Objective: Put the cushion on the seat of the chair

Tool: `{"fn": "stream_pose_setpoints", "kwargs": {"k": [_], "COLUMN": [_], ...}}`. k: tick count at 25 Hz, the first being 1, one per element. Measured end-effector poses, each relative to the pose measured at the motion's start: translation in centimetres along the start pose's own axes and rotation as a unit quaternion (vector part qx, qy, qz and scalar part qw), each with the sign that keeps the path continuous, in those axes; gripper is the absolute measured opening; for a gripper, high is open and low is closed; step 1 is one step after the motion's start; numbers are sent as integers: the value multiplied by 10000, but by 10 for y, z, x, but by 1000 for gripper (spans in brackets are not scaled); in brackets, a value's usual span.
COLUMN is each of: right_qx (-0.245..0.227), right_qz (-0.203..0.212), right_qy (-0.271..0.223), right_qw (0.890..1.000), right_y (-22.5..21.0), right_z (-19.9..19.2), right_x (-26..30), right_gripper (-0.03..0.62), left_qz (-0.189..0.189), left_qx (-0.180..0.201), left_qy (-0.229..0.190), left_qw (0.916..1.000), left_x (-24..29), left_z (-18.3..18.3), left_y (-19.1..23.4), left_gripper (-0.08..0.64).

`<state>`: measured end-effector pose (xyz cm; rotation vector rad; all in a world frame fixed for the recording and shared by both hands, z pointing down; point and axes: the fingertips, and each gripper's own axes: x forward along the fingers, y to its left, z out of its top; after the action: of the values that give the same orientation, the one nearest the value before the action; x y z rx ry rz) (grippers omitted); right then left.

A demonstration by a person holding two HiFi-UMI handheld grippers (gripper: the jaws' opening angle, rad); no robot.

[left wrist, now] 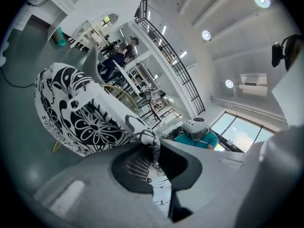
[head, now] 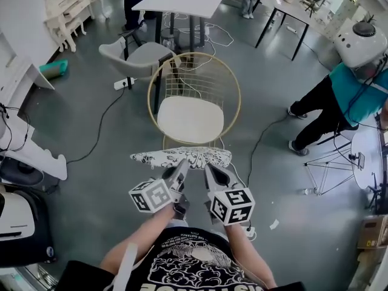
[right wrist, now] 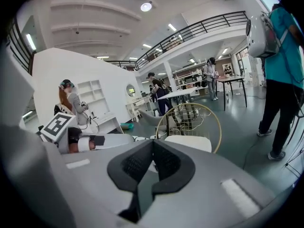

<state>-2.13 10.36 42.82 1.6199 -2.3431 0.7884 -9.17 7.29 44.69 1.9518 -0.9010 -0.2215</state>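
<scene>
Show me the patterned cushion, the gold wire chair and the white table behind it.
patterned cushion (head: 182,157), head view, middle of its top face.
gold wire chair (head: 190,119), head view, bare white seat pad.
white table (head: 180,2), head view, bare middle of its top.

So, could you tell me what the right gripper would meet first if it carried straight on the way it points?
Probably the white chair seat, beyond the cushion the right gripper holds; depth is hard to judge.

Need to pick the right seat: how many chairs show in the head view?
2: the gold wire chair beyond the cushion, and a grey chair behind it to the left. More may be hidden.
</scene>
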Motion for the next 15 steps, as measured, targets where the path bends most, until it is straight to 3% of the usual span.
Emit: {"fn": "stream_pose_setpoints", "kwargs": {"k": [15], "right_qx": [13], "right_qz": [-176], "right_qy": [-53], "right_qw": [9998], "right_y": [-12], "right_z": [27], "right_x": [47], "right_gripper": [-5], "left_qz": [14], "left_qx": [-97], "left_qy": [343], "left_qw": [9994], "left_x": [20], "left_z": [15], "left_y": [37], "left_gripper": [25]}}
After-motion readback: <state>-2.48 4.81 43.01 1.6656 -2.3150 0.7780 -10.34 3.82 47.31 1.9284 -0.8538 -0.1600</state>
